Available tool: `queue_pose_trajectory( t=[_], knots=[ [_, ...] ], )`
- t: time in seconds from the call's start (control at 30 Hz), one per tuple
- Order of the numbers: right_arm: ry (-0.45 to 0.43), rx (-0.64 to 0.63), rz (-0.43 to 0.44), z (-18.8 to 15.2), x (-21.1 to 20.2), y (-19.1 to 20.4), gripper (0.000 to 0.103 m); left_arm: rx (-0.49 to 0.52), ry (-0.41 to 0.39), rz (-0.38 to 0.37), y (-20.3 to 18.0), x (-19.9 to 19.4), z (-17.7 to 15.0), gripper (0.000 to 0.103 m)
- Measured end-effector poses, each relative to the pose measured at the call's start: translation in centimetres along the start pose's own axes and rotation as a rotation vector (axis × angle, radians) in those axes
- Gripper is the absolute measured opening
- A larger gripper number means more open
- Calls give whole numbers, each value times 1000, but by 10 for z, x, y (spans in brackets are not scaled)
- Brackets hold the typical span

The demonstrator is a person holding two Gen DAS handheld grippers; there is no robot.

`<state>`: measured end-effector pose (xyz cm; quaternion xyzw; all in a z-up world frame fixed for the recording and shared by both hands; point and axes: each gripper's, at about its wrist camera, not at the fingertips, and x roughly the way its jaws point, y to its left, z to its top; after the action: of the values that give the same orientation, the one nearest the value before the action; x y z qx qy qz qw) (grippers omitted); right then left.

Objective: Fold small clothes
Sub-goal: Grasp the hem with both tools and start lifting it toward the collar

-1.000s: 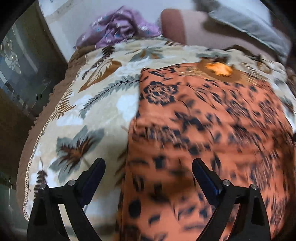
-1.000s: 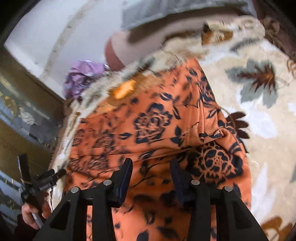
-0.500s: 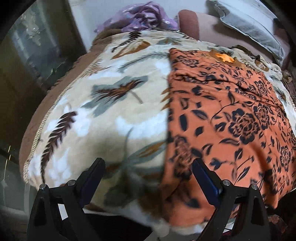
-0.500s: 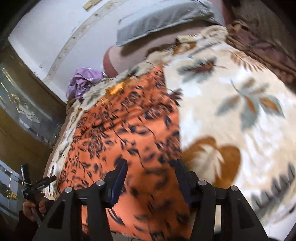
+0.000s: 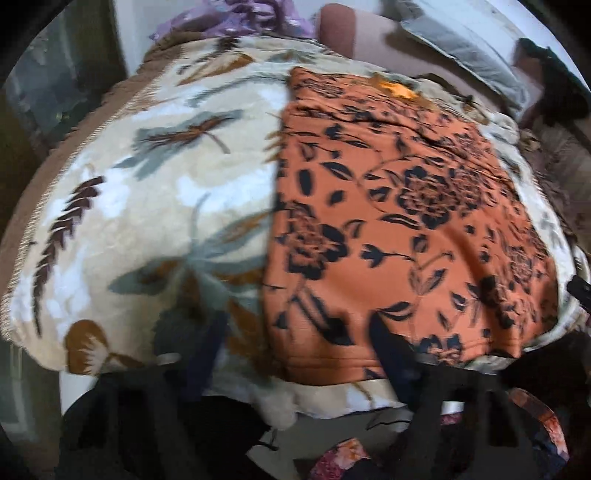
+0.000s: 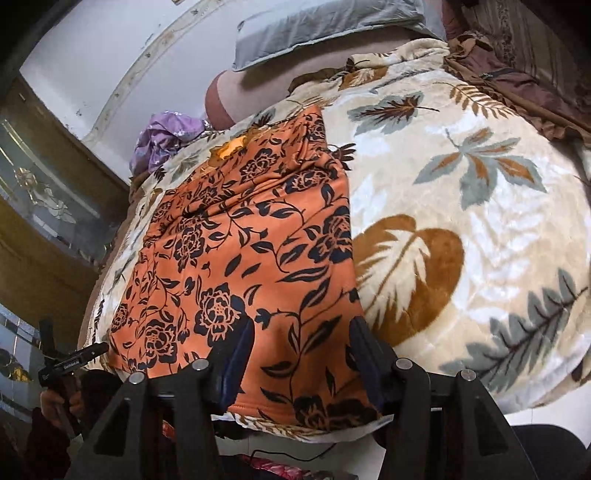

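An orange garment (image 5: 406, 221) with a dark flower print lies spread flat on a cream blanket (image 5: 147, 206) patterned with leaves. My left gripper (image 5: 295, 332) hovers over the garment's near left corner. Its jaws are closing, blurred, and still apart, with the hem and some blanket between them. In the right wrist view the garment (image 6: 240, 258) reaches the blanket's (image 6: 461, 221) near edge. My right gripper (image 6: 301, 325) stands open over the near right corner, and the fabric lies flat between its fingers. The left gripper (image 6: 70, 363) shows there at the lower left, held by a hand.
A purple cloth heap (image 6: 166, 136) sits at the blanket's far end. A grey pillow (image 6: 325, 26) and a pink bolster (image 6: 229, 96) lie beyond it. Brown fabric (image 6: 517, 85) is bunched at the far right. A glass-fronted cabinet (image 6: 44, 192) stands to the left. Colourful clothes (image 5: 343, 454) lie below the near edge.
Both grippers have drawn back from over the garment's middle to its near hem, the left towards the left corner, the right towards the right. The left jaws have narrowed; the right have widened a little.
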<state>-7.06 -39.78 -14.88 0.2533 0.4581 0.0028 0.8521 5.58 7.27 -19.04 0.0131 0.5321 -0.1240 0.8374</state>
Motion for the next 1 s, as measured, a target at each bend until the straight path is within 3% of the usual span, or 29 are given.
queue_pose_trajectory(
  t=[0.07, 0.17, 0.23, 0.3, 0.47, 0.6, 0.7, 0.87, 0.93, 0.97, 1.0],
  knots=[
    [1, 21, -2, -1, -2, -4, 57, 6, 7, -2, -1, 5, 1, 46],
    [3, 49, 3, -1, -5, -8, 57, -26, 20, -14, 6, 9, 3, 44],
    [10, 62, 4, -1, -6, -11, 57, -42, 26, -27, 8, 11, 4, 50],
    [14, 76, 2, -1, -7, -14, 57, -41, 31, -23, 8, 13, 6, 64],
    [37, 123, -13, -2, -5, -24, 63, -7, -5, -61, -1, 11, 9, 64],
    [49, 129, -34, -4, 0, -26, 63, 14, 9, -70, -9, 18, 10, 28],
    [84, 123, -41, -6, 12, -22, 63, 18, 13, -73, -9, 21, 9, 28],
    [134, 78, -133, -12, 44, -11, 63, -7, 16, -88, -2, 24, 10, 30],
    [109, -1, -177, -14, 46, 3, 60, -23, 8, -106, 1, 25, 10, 30],
    [105, -33, -177, -15, 46, 8, 45, -29, 4, -116, 2, 25, 9, 24],
    [107, -68, -168, -16, 47, 15, 30, -33, -3, -119, 4, 25, 9, 12]
  ],
)
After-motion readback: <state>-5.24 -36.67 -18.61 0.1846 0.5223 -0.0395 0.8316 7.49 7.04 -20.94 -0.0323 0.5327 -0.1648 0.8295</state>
